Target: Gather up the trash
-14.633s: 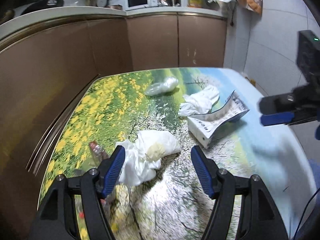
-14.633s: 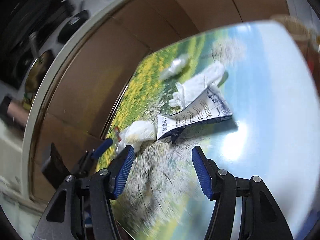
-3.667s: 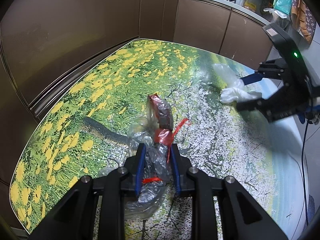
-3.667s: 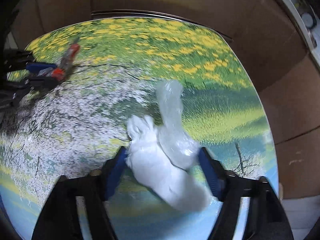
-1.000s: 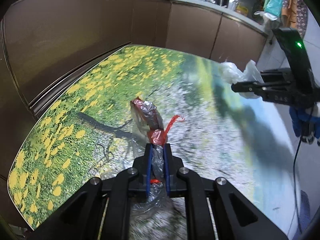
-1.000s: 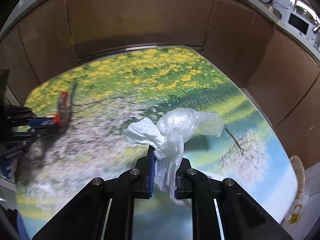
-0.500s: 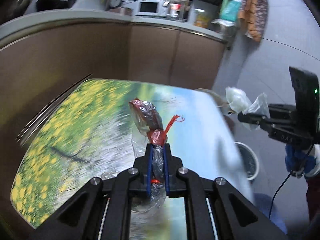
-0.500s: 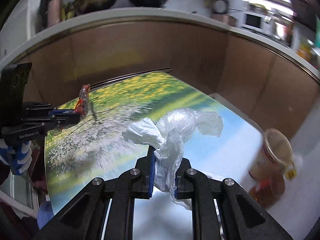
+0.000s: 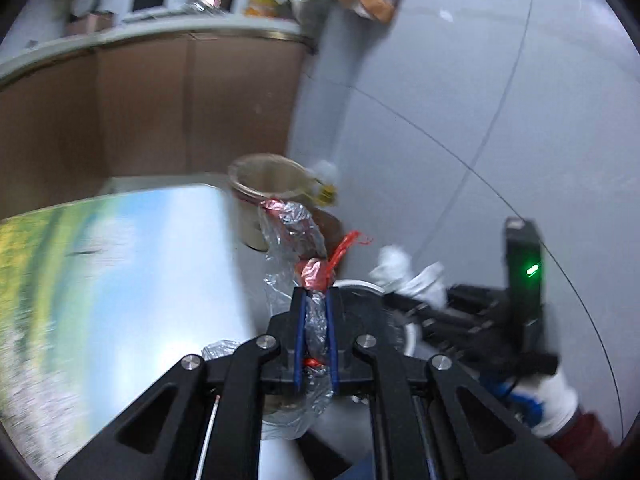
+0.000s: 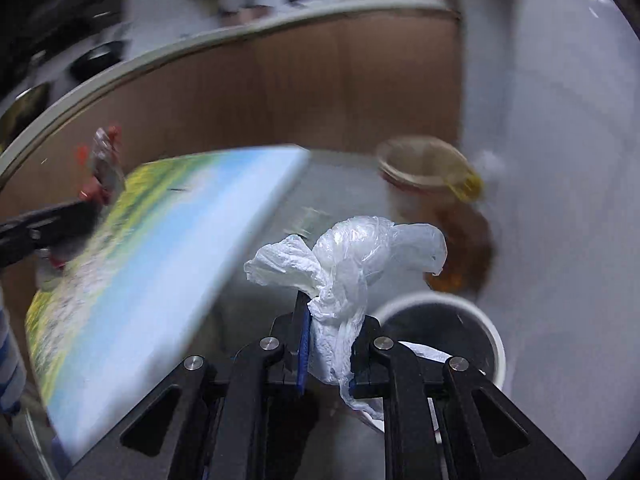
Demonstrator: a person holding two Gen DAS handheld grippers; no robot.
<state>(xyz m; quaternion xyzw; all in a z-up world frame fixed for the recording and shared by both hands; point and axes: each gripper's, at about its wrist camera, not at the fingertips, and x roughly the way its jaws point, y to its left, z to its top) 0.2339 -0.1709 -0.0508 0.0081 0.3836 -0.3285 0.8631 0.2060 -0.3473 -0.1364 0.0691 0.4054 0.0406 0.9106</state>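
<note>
My left gripper [image 9: 316, 300] is shut on a crumpled clear plastic wrapper with red and silver foil [image 9: 298, 236] and holds it in the air past the table's right edge. My right gripper [image 10: 326, 308] is shut on a wad of white tissue and clear plastic bag [image 10: 352, 256], above and just left of a white round trash bin [image 10: 486, 328] on the floor. In the left wrist view the right gripper [image 9: 394, 300] with its white wad [image 9: 408, 272] hangs over the bin's rim [image 9: 362, 283]. The left gripper shows at the left of the right wrist view [image 10: 86, 204].
The table with the flower-meadow print [image 9: 120, 264] lies to the left, its edge beside the bin [image 10: 256, 224]. A tan bucket [image 9: 264, 188] and a brown jug [image 10: 460, 248] stand on the floor against the grey wall. Brown cabinets [image 9: 140, 100] run behind.
Both grippers have swung right, off the table, toward the floor bin, each still holding its trash. The bin and bucket have come closer in both views.
</note>
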